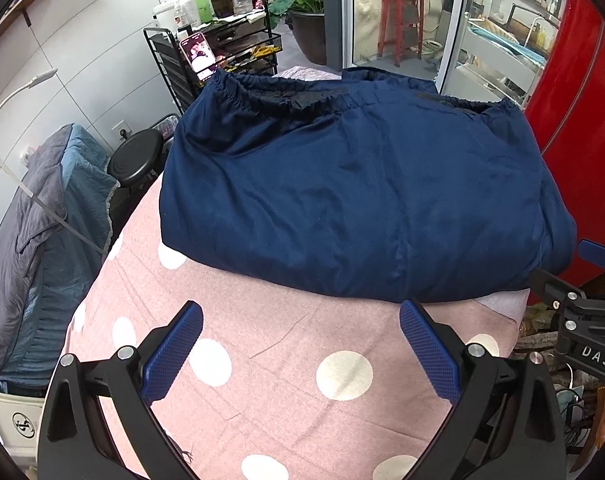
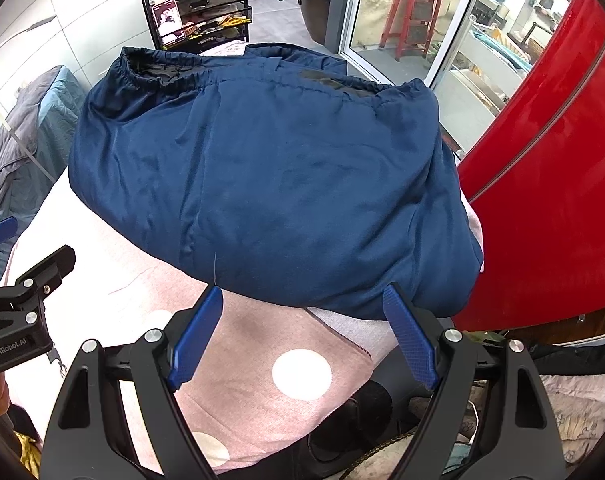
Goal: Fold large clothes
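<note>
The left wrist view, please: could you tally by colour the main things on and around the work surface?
Navy blue: 1, the folded garment
Pink with white dots: 1, the cover beneath it
Black: 1, the round stool
Blue-padded: 2, the left tool and the right tool, both open
Total: 5

Garment (image 1: pixel 354 184): solid navy blue, slight sheen; lining inside elastic openings darker, probably black, view poor there.
Cover (image 1: pixel 286 360) under garment: dusty pink, large white polka dots.
Left gripper (image 1: pixel 300 354): black frame, blue cross-hatched pads.
Right gripper (image 2: pixel 302 332): same black frame, blue textured pads.
Panel (image 2: pixel 542 184) at right: glossy red, thin pale stripe.
Quilt (image 1: pixel 50 216) at left: grey over teal.
Stool (image 1: pixel 136 156): black.
Ladder (image 1: pixel 402 12) beyond glass: red.
</note>
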